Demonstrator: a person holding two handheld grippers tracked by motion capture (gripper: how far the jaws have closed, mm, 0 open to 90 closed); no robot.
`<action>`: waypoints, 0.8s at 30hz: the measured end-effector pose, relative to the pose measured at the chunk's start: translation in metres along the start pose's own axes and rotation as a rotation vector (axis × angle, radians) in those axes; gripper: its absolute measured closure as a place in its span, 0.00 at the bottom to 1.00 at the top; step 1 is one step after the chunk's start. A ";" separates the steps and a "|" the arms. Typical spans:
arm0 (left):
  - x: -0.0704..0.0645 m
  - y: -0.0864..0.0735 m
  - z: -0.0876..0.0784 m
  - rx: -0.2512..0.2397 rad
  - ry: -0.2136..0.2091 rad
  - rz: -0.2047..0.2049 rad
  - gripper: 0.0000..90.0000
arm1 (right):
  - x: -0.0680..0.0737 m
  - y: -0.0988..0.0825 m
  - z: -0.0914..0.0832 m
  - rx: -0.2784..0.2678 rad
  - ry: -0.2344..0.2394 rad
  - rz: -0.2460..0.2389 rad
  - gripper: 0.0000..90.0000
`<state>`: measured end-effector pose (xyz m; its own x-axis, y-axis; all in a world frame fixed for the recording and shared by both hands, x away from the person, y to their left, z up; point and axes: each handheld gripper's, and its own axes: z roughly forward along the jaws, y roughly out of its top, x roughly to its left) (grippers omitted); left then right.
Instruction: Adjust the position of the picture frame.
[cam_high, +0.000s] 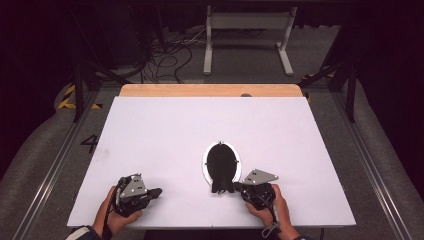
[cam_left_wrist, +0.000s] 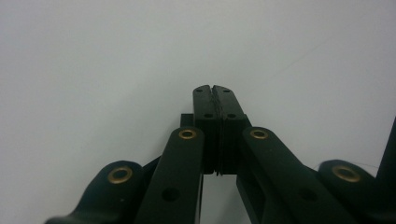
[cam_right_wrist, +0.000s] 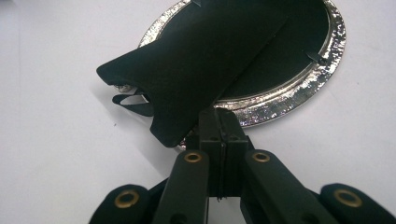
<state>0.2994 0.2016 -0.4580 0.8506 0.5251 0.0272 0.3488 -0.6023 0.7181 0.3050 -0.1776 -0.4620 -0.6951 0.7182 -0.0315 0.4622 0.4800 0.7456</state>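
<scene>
Holding a pair of tongs in each hand, I kept both low over the white desk (cam_high: 165, 130). My right tongs (cam_right_wrist: 219, 135) were pressed together, their tips right at the near edge of an oval silver-rimmed frame (cam_right_wrist: 299, 88) lying face down, just under its black fold-out stand (cam_right_wrist: 196, 70); whether they pinched the rim I could not tell. My left tongs (cam_left_wrist: 215, 100) were pressed together on nothing, over bare desk, well apart from the frame, which lay off toward my right tongs.

High view down over the table (cam_high: 150, 130); both gripper views close, low, sharing its white surface.
</scene>
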 end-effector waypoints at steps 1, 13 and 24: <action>-0.001 0.000 0.000 0.003 0.000 0.003 0.99 | 0.002 0.001 0.001 0.002 -0.006 -0.010 1.00; -0.002 0.005 0.007 0.006 -0.020 0.014 0.99 | 0.002 0.004 0.004 0.004 0.020 -0.004 1.00; 0.001 0.008 0.009 0.002 -0.013 0.027 0.99 | 0.005 0.012 0.012 0.012 0.019 -0.014 1.00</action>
<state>0.3067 0.1922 -0.4582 0.8650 0.5004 0.0375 0.3261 -0.6173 0.7159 0.3138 -0.1622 -0.4611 -0.7119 0.7017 -0.0288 0.4589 0.4958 0.7373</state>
